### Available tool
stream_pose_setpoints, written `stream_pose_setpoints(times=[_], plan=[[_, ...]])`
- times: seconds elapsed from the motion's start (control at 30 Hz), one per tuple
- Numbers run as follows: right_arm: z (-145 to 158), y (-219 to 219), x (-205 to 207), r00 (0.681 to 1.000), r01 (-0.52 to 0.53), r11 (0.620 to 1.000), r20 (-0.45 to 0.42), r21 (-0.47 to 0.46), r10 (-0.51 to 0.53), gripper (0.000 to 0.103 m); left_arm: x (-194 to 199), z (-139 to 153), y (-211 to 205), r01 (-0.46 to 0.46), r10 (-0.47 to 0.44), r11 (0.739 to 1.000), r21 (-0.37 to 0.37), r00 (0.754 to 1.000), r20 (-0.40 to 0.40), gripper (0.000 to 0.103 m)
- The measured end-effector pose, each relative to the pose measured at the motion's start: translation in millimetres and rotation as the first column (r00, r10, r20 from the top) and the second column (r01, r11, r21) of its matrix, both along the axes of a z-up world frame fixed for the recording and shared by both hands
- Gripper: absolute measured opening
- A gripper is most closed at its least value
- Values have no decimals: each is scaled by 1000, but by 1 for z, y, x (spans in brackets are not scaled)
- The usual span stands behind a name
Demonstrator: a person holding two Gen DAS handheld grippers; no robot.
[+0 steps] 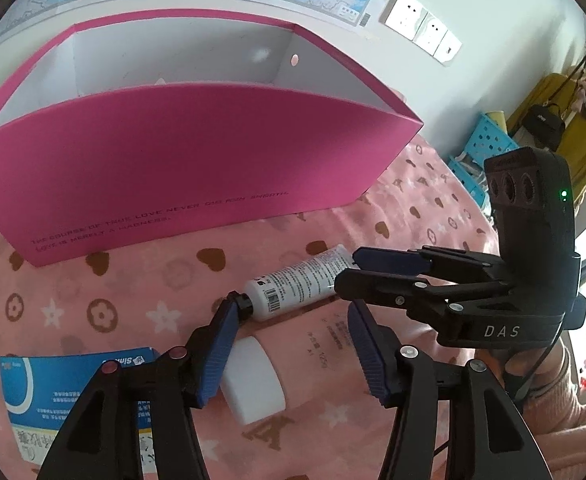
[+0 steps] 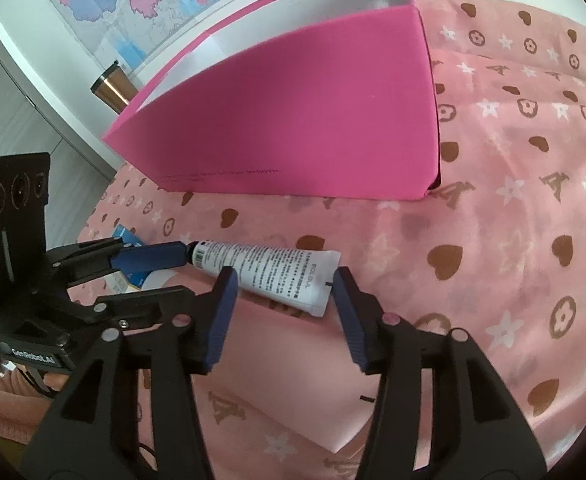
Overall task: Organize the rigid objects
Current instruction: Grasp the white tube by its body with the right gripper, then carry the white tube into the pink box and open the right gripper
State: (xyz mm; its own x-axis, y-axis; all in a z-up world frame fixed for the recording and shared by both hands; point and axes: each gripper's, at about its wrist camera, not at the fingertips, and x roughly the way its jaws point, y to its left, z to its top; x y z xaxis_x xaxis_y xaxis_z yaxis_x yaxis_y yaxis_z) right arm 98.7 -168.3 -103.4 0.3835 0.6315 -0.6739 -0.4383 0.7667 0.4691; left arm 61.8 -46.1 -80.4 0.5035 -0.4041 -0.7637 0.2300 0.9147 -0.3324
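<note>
1. A white tube (image 1: 299, 282) with a black cap lies flat on a pink patterned cloth (image 1: 133, 280), in the lower middle of the left wrist view, its cap end toward the lower left and its flat crimped end toward the right.

2. The left gripper (image 1: 293, 336) is spread wide, holding nothing; its left finger (image 1: 217, 352) has its tip touching or just beside the tube's cap, and the other finger sits clear of the tube on bare cloth.

3. The right gripper (image 2: 283, 308) also stands apart and grips nothing. In the right wrist view the tube's crimped end (image 2: 317, 284) lies between its two fingertips, a little past them, with a gap on each side.

4. A tall pink box (image 1: 181, 160) with a white interior fills the upper left and middle of the left wrist view. Its top is open, and its front wall stands behind the tube, with a strip of cloth between them.

5. A white block (image 1: 253, 380) lies between the left gripper's fingers, nearer the camera than the tube.

6. A blue and white carton (image 1: 65, 392) lies at the lower left, partly hidden under the left finger's arm.

7. In the right wrist view, open cloth stretches to the right of the tube and the box's right edge.
</note>
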Motion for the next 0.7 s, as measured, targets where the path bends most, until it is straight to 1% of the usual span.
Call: stream_pose_setpoints(times=[0.2,0.37,0.53,0.7], plan=[[13,-6,-6,1000,4,1000,30,19,-4,53,-6,14,0,3,-3,1000,-6,999,37,57],[34,-12,-13,997,6,999,82,37,-9,53,-11,34,-2,8,-7,1000,-11,996,89,57],[63,-15,-19,988,5,999,156,49,-13,53,-13,60,-2,17,-15,1000,-7,987,159,57],[91,-19,-16,972,14,998,235,57,-27,53,-4,85,-6,25,-27,1000,13,975,219,57]])
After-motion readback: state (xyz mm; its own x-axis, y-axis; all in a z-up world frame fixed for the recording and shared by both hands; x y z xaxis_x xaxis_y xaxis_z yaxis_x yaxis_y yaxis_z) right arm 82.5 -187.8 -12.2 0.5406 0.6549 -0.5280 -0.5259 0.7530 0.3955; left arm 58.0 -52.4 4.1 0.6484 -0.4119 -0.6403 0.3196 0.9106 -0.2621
